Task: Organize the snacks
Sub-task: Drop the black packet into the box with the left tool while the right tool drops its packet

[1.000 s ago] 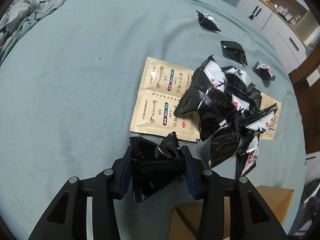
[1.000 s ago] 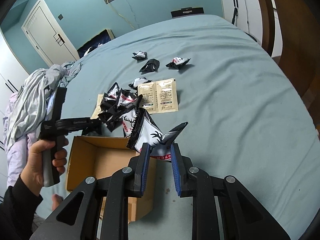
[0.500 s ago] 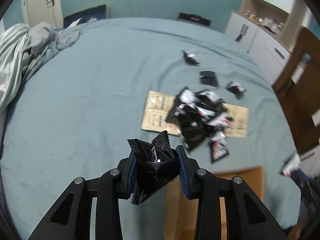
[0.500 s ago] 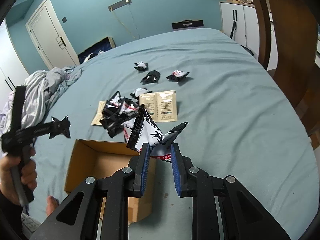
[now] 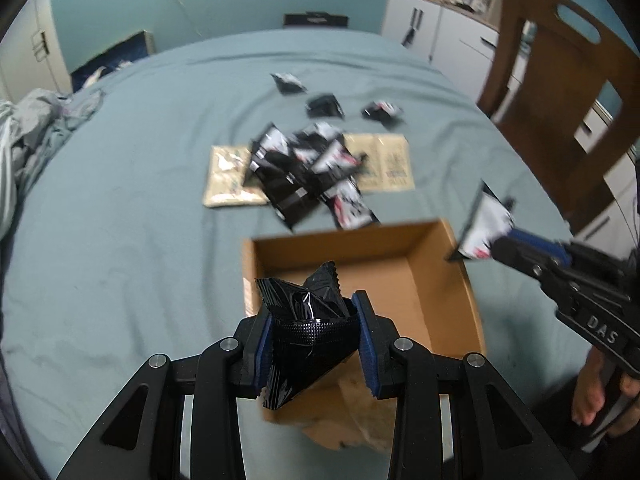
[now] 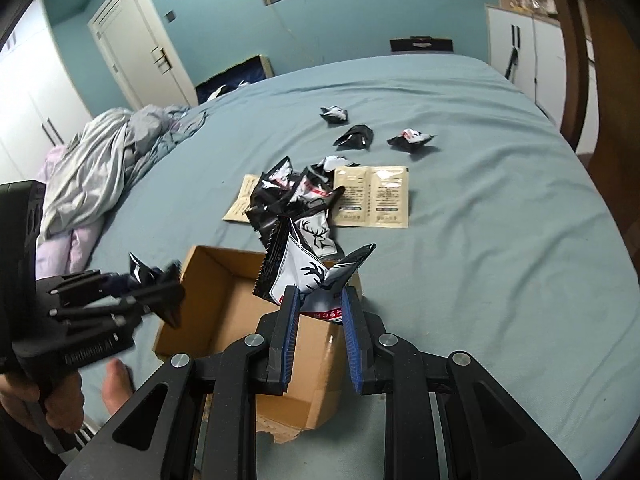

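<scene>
**A:** Two packets are in transit, one per gripper. State the nearest item first.

**B:** The left gripper (image 5: pixel 316 340) is clamped on a black packet (image 5: pixel 306 320), with both blue pads pressing its crumpled sides. A second ago this packet hung over the bare bed sheet beside the pile; now it hangs above the near wall of the cardboard box (image 5: pixel 436 280). The jaws have just been closing a little further, and the packet sits between them throughout.

**A:** And the right gripper?

**B:** The right gripper (image 6: pixel 320 320) is closed tight on a white deer-print packet (image 6: pixel 308 276). It holds roughly the same place as a second ago, above the box's right-hand edge.

**A:** Box contents?

**B:** None visible. The floor of the box that shows is bare cardboard.

**A:** What lies beyond the box?

**B:** The main pile of black-and-white packets (image 6: pixel 296 200) rests on the bed sheet (image 6: pixel 500 220), partly overlapping the beige sachets (image 6: pixel 374 196). Farther back, three small packets (image 6: pixel 356 136) lie apart from one another. None of these has shifted.

**A:** Consequence for the task?

**B:** Judged from position, both carries are nearly complete. The next step is probably to release each packet into the box. Most of the snacks are not yet sorted.
</scene>
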### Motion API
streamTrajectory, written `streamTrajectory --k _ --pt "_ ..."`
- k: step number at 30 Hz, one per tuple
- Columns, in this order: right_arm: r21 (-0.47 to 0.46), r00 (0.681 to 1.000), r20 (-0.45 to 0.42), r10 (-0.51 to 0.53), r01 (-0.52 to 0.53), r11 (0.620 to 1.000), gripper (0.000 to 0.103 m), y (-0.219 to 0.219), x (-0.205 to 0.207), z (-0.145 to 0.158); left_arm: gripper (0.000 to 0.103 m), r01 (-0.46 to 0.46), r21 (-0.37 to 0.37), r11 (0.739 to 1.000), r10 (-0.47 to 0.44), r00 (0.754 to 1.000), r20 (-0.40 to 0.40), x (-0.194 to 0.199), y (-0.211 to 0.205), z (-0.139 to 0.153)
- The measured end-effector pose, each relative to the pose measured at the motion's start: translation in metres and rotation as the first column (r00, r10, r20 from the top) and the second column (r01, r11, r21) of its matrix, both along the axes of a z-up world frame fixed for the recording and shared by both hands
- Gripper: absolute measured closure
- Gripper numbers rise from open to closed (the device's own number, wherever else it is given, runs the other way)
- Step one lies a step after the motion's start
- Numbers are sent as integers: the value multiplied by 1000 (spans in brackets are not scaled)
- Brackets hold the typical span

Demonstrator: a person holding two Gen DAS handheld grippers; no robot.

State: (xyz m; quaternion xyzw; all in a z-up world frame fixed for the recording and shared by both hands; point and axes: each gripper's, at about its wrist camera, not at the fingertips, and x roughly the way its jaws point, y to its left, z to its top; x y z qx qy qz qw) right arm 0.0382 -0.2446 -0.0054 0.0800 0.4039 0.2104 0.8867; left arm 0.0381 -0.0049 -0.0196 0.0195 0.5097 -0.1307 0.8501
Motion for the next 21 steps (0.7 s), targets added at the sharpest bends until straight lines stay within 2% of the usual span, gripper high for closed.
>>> streamTrajectory --k 2,4,5,7,8,10,15,21 --pt "-36 1000 -2 3 -4 999 83 5 4 -4 67 7 -4 1000 -7 1000 -24 0 -4 -7" --pt "-49 1000 -15 5 -5 999 83 9 7 -8 64 17 28 999 -16 1000 -20 -1 -9 -13" --pt "-54 1000 -18 5 -6 999 83 10 8 -9 56 22 44 999 -22 1000 -17 -3 -11 -16" --pt "-59 1000 -14 7 -7 998 83 11 7 -8 52 27 64 998 -27 1000 -9 -4 -13 -18" --pt "-56 1000 -13 8 -9 998 83 12 6 -7 43 24 72 997 -24 1000 -7 -4 -13 -18" --pt "-48 1000 -9 15 -15 999 83 14 2 -5 34 9 67 998 -10 1000 4 -5 -9 -15" --pt "-52 999 -5 46 -46 998 83 19 -1 -7 32 -66 61 996 65 998 23 1 8 -8" --pt "-70 992 8 127 -126 989 83 32 -9 -7 30 -189 97 977 181 980 81 8 34 1"
